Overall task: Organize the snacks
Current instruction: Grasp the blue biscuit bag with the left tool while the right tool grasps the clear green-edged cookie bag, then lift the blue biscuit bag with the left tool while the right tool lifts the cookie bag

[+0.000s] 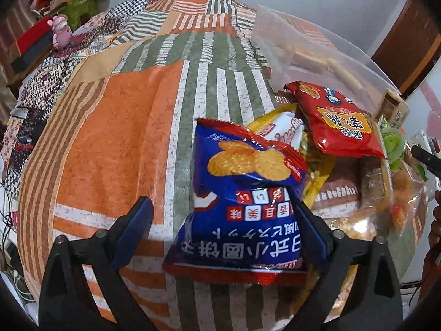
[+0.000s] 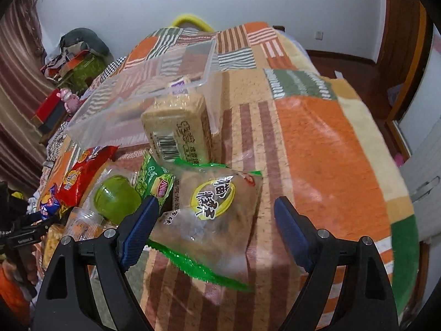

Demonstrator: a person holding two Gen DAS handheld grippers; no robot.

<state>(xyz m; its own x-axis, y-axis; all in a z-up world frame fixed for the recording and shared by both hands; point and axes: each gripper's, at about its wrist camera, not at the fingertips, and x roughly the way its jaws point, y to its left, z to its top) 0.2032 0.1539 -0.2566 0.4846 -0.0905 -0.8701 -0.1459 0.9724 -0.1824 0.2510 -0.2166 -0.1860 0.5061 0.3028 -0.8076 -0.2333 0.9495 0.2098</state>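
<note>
A blue cracker packet (image 1: 242, 209) with red ends lies on the patchwork bedspread between the fingers of my left gripper (image 1: 223, 220), which is open around it; the right pad touches its edge. A red snack packet (image 1: 336, 118) rests on the snack pile beside it and shows in the right wrist view (image 2: 80, 176). My right gripper (image 2: 217, 218) is open around a clear green-edged packet (image 2: 209, 220). A tan wafer pack (image 2: 176, 129) leans against the clear plastic bin (image 2: 143, 93). The bin also appears in the left wrist view (image 1: 317, 52).
A green round jelly cup (image 2: 115, 198) and a green packet (image 2: 151, 182) lie left of my right gripper. Several other snacks are piled there (image 1: 386, 193). A pink toy (image 1: 59, 31) and red boxes stand beyond the bed's left edge.
</note>
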